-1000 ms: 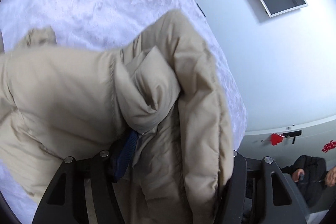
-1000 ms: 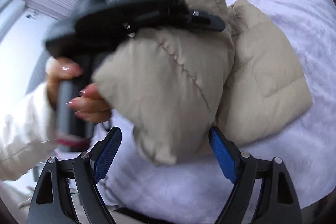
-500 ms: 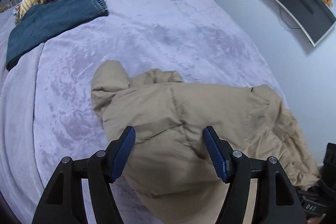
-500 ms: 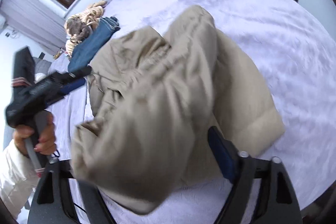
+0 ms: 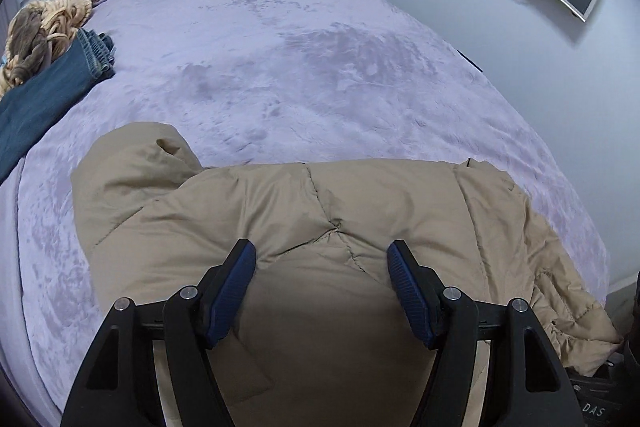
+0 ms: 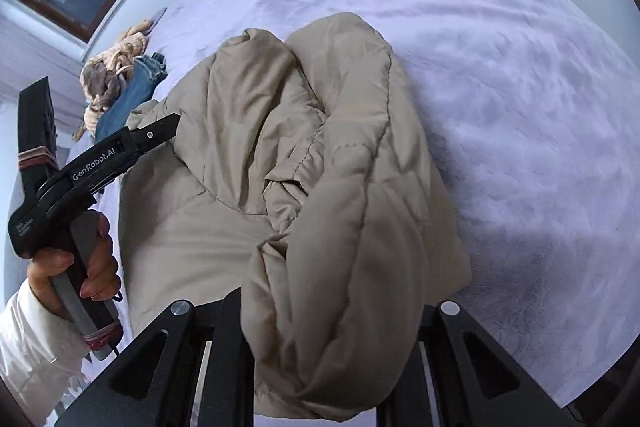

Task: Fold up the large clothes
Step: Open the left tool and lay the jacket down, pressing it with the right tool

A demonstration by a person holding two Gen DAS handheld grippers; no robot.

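Right wrist view: right tongs [image 6: 332, 359] closing on a bunched fold of the beige puffer jacket [image 6: 280, 147], pads hidden by fabric; left tongs [image 5: 322, 267] gape empty above the jacket; it sprawls on the lilac bed [image 5: 280, 47]; jeans [image 5: 44, 95] lie far left.

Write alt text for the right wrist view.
The right tongs are closing around a thick fold of a beige quilted puffer jacket spread on a lilac plush bed cover. At left, a hand holds the left tongs over the jacket.
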